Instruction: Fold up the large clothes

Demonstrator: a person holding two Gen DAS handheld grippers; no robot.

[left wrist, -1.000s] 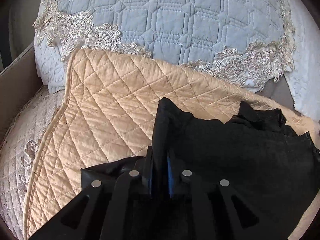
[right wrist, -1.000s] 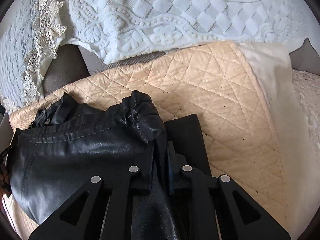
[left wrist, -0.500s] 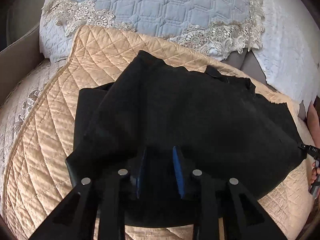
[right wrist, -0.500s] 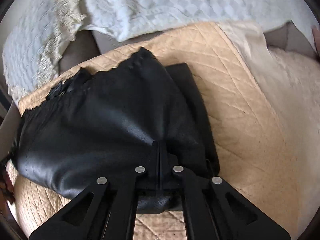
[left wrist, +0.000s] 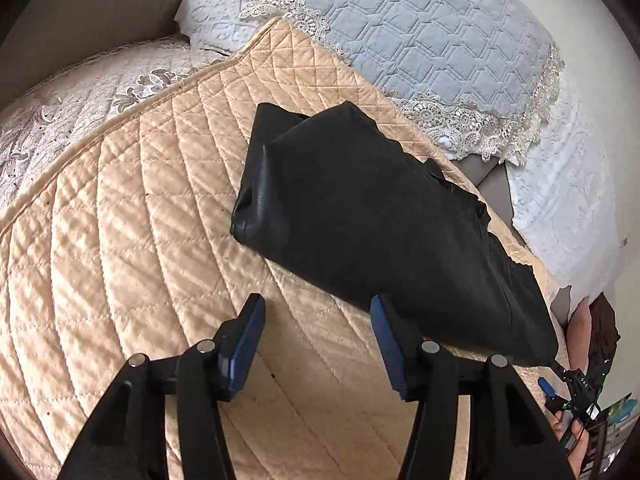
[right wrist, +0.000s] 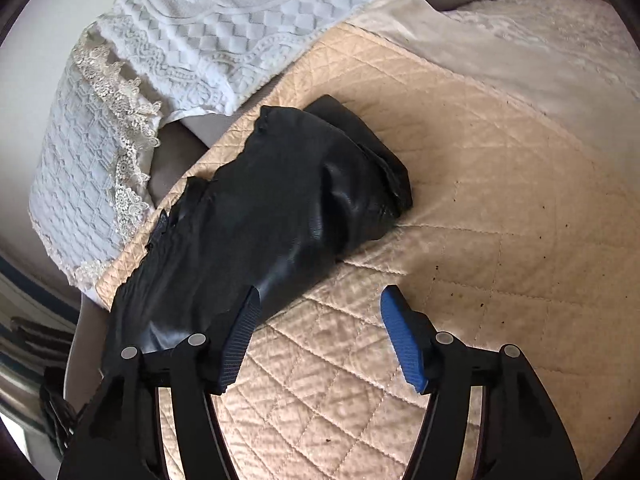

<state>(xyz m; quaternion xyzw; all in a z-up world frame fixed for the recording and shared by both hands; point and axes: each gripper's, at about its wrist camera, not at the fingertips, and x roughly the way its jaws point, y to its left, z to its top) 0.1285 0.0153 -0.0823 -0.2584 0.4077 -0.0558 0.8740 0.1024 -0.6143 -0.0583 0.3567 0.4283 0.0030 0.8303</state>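
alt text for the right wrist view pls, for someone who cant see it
A folded black leather-look garment lies on a beige quilted cover. The right gripper hovers at its near edge, jaws opening with nothing between them. White and pale blue lace-trimmed bedding lies behind.

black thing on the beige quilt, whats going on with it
A person is folding a black leather-look garment with two handheld grippers. It lies folded on the beige quilt. The left gripper and right gripper are both opening, with nothing between their jaws, just in front of the garment's near edge.
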